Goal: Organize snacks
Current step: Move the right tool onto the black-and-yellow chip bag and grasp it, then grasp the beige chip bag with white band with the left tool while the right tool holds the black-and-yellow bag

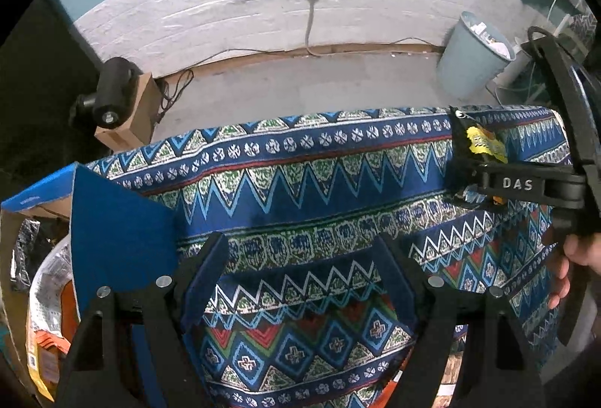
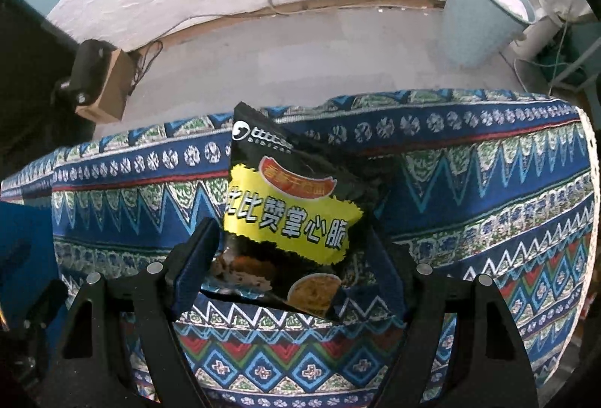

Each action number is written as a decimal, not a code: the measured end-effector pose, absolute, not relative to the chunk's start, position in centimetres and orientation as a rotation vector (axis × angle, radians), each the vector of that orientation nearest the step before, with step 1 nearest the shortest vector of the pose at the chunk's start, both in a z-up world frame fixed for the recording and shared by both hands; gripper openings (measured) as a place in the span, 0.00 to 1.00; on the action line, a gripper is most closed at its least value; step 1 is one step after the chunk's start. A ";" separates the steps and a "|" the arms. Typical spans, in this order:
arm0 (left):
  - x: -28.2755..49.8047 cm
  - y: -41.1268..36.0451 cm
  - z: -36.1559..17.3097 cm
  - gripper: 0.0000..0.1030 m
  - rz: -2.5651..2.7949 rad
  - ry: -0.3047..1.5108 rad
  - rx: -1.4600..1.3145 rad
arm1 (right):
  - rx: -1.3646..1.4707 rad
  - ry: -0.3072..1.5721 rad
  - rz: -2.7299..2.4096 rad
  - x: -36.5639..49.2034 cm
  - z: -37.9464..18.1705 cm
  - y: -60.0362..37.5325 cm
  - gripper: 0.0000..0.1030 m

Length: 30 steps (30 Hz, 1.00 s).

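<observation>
A black and yellow snack packet stands tilted between the fingers of my right gripper, above a table with a blue patterned cloth. The fingers look closed on the packet's lower part. The same packet and the right gripper show at the right of the left wrist view. My left gripper is open and empty over the cloth. A cardboard box with blue flaps sits at the left and holds several snack bags.
A pale blue waste bin stands on the floor beyond the table's right end. A small brown box with a black device sits on the floor at the left. Wall sockets and a cable are on the white wall.
</observation>
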<state>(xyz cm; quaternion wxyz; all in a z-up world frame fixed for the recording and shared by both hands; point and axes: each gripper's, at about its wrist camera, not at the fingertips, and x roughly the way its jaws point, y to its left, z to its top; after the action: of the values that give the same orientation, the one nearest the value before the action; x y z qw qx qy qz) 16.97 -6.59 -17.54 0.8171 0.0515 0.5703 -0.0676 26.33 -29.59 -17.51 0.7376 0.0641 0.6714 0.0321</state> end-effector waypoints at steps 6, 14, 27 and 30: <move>15.8 -6.7 -17.1 0.78 -0.169 1.207 0.102 | 0.060 1.482 0.093 25.2 -17.6 -28.9 0.56; 13.1 -7.7 -16.9 0.78 -0.209 1.261 0.056 | 0.002 1.468 0.135 21.9 -16.1 -28.7 0.52; 6.7 -10.3 -17.8 0.80 -0.347 1.382 0.015 | -0.030 1.426 0.156 16.6 -12.4 -30.1 0.52; 5.7 -10.7 -18.1 0.84 -0.360 1.381 0.045 | -0.023 1.427 0.157 15.5 -12.0 -31.0 0.52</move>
<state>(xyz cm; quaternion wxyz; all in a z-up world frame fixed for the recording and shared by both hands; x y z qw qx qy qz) 5.72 -10.66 -18.10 0.7559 0.0206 0.6331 -0.1653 15.51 -30.98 -11.96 0.7533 -0.0106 0.6537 0.0717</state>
